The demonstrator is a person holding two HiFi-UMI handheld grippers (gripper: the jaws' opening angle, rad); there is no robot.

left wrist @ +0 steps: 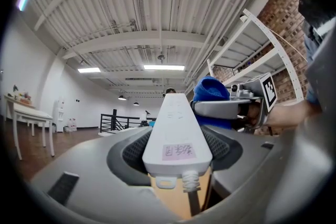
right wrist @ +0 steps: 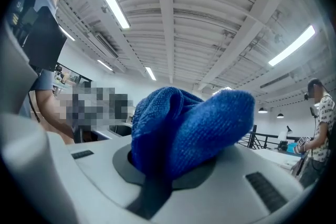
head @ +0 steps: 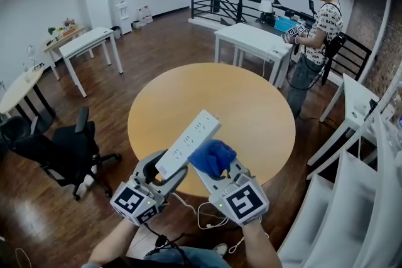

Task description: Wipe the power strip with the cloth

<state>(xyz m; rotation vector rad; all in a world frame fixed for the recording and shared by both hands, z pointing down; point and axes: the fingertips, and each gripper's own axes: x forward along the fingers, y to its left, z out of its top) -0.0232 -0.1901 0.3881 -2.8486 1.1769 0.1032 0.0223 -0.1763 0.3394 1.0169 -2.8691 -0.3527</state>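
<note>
1. The left gripper (head: 164, 167) has its jaws clamped on the near end of the white power strip (head: 188, 143), one jaw on each long side.
2. In the left gripper view the power strip (left wrist: 176, 128) runs straight away from the camera between the dark jaw pads of the left gripper (left wrist: 177, 165). A small pink label sits on its near end, and its ribbed cord (left wrist: 190, 186) comes out just below that.
3. The strip is held in the air above the near edge of the round wooden table (head: 264, 110). Its far end slants toward the far right.
4. The right gripper (head: 217, 163) has its jaws closed on a bunched blue cloth (head: 213, 157).
5. In the right gripper view the cloth (right wrist: 189, 128) bulges out of the jaws of the right gripper (right wrist: 173, 165) in thick folds.
6. The cloth lies just beside the right edge of the strip, about halfway along it. Whether the two actually touch cannot be told.
7. From the left gripper's camera, the cloth (left wrist: 210, 93) shows to the right of the strip.
8. A thin white cable (head: 210, 218) loops near the floor below the grippers.
9. A black office chair (head: 69, 147) stands to the left of the table.
10. A second person (head: 314, 28) stands at a white table (head: 251, 41) at the far right.
</note>
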